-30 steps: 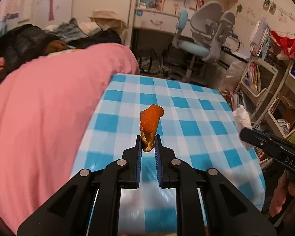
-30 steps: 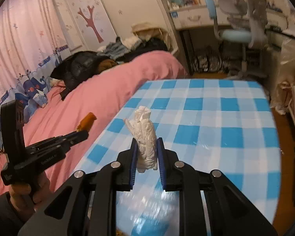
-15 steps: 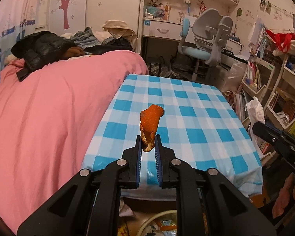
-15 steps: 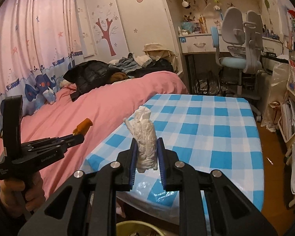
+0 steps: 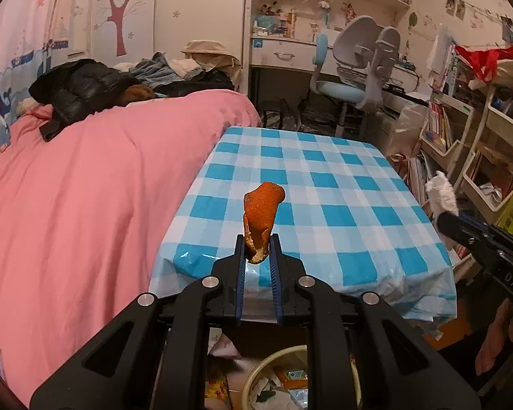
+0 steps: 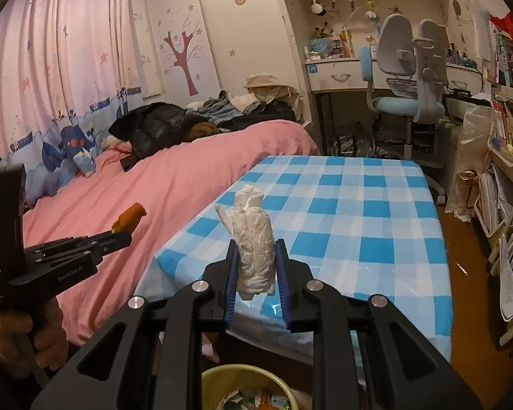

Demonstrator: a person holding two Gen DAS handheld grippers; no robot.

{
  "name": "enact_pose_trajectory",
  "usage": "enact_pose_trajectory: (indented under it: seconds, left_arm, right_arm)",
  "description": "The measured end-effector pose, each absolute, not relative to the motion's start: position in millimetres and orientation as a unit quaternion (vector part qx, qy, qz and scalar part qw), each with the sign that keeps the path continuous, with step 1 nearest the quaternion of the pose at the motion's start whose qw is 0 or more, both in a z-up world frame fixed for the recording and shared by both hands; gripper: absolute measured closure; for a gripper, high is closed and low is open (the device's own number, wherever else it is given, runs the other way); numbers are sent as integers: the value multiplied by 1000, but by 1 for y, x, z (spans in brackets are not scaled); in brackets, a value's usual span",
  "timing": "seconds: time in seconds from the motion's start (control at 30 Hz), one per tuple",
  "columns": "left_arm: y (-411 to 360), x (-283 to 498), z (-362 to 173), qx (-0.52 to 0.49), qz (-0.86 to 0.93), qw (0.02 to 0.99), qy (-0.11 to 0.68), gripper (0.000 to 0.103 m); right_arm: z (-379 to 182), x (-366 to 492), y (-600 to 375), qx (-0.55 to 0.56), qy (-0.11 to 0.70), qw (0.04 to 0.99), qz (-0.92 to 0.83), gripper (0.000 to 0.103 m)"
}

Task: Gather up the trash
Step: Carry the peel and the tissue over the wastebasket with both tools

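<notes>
Left claw [image 5: 257,256] clamps an orange peel [image 5: 260,220], right claw [image 6: 255,266] pinches a crumpled tissue [image 6: 254,247], both off the worktop's [image 5: 325,205] near edge, above the bin [image 6: 242,389].

A person's two handheld black two-finger grippers are raised side by side, each clamped on a scrap. The left gripper [image 5: 258,258] pinches the lower end of a curled orange fruit peel [image 5: 261,215] between its blue-lined fingers [image 5: 240,275], the peel standing upright. The right gripper [image 6: 255,266] has closed on a crumpled white tissue wad [image 6: 254,242], also upright. The left hand [image 6: 34,338] wraps the left gripper's handle; the right hand [image 5: 496,345] shows partly at the frame edge.
</notes>
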State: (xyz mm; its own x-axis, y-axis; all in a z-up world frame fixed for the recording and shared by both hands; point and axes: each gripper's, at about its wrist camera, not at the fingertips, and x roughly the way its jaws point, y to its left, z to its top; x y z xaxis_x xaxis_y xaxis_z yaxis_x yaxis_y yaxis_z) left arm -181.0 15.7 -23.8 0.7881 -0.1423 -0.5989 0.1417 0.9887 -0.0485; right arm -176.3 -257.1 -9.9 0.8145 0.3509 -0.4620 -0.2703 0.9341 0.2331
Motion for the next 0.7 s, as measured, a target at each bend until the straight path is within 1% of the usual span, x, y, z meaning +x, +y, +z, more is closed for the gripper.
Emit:
enact_pose_trajectory:
  seconds: [0.7]
  left_arm:
    - [11, -201, -29, 11, -82, 944, 319, 91]
  right_arm:
    - [-27, -203, -237, 52, 278, 941, 186, 80]
